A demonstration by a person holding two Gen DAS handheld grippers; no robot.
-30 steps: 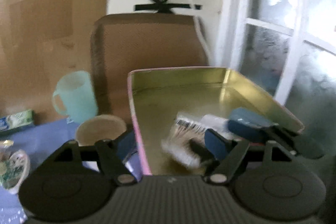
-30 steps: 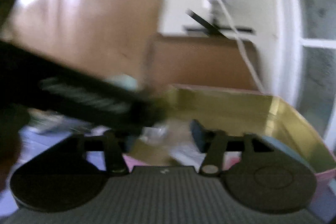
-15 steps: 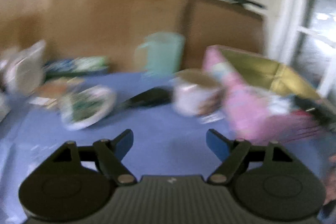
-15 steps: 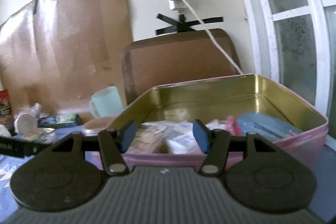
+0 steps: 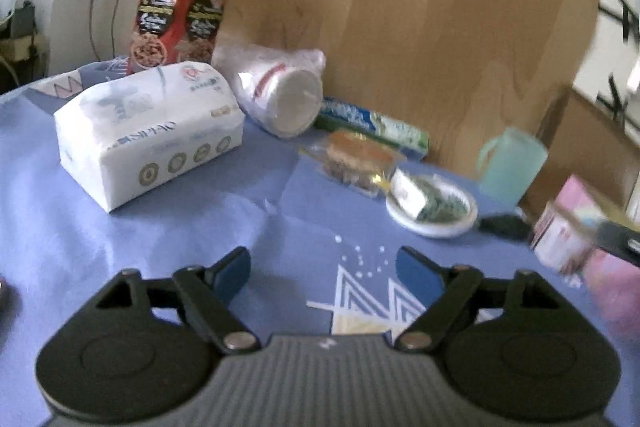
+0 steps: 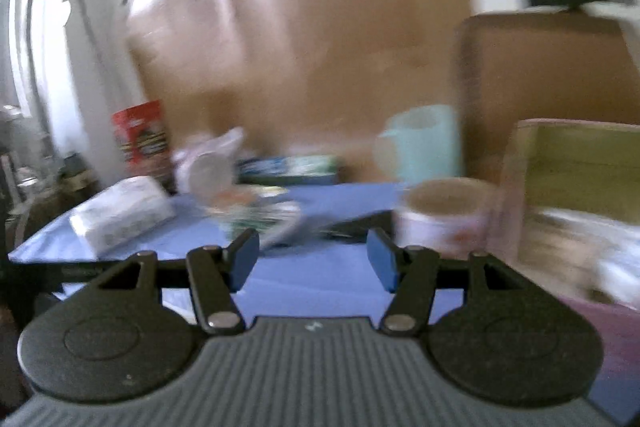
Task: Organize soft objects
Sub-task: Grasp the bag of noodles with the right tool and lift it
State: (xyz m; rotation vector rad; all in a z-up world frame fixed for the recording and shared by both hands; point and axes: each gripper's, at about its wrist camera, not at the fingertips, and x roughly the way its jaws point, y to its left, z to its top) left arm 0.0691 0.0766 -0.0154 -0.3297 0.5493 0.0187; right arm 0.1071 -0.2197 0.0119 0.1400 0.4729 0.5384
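My left gripper (image 5: 323, 273) is open and empty above the blue tablecloth (image 5: 200, 227). A white tissue pack (image 5: 150, 131) lies at the left, a bagged stack of cups (image 5: 280, 95) behind it, a clear snack packet (image 5: 352, 157) in the middle. My right gripper (image 6: 313, 259) is open and empty, low over the table edge. The pink tin with a gold inside (image 6: 576, 163) stands at its right and holds soft packets (image 6: 580, 239). The tissue pack (image 6: 120, 213) shows at the left in the right wrist view.
A red biscuit tin (image 5: 180, 15) stands at the back left. A green-blue box (image 5: 372, 125), a white plate with a sachet (image 5: 434, 205), a mint cup (image 5: 510, 167) and a paper tub (image 6: 444, 217) sit along the table. A cardboard sheet (image 5: 400, 7) backs the table.
My left gripper has swung left from over the pink tin to the table's left side. My right gripper has also turned left, so the tin has slid to its right edge.
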